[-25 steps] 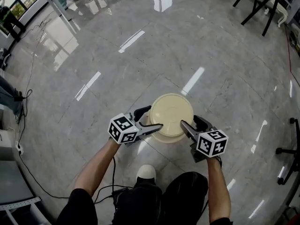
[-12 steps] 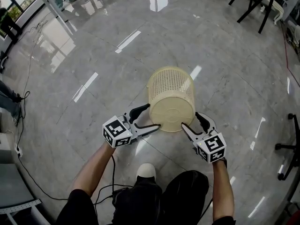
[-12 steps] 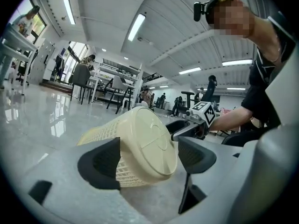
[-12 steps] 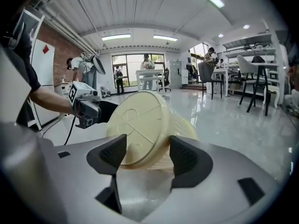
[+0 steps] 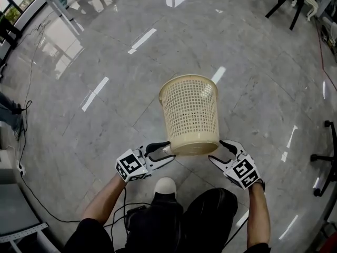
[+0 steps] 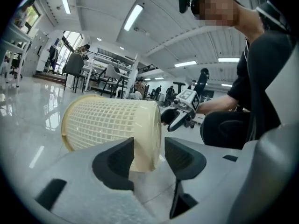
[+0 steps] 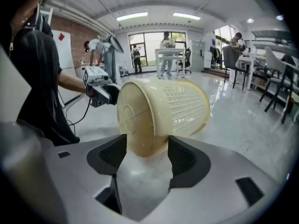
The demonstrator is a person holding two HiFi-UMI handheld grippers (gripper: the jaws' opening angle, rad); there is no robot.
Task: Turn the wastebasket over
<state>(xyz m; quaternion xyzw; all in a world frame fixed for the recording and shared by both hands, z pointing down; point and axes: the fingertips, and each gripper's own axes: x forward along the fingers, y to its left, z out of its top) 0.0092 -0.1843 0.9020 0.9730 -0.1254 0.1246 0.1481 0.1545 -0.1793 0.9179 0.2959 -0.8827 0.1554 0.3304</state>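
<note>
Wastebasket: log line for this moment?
wastebasket: on its side, mouth facing away | left gripper: jaws just closing, base edge between, not clamped | right gripper: open at base

Person, lower part of the head view: black short sleeves (image 5: pixel 87 235), black trousers (image 5: pixel 206 219), one white shoe (image 5: pixel 165 185). Each hand carries a grey-and-black two-jaw tool, the left tool (image 5: pixel 171 151) and the right tool (image 5: pixel 216 151). Each bears a white cube (image 5: pixel 130 165) with black square markers. A thin black cable (image 5: pixel 126 196) runs at lower left of centre. Left gripper view, top: a black camera (image 6: pixel 186 3) worn on the head.
</note>
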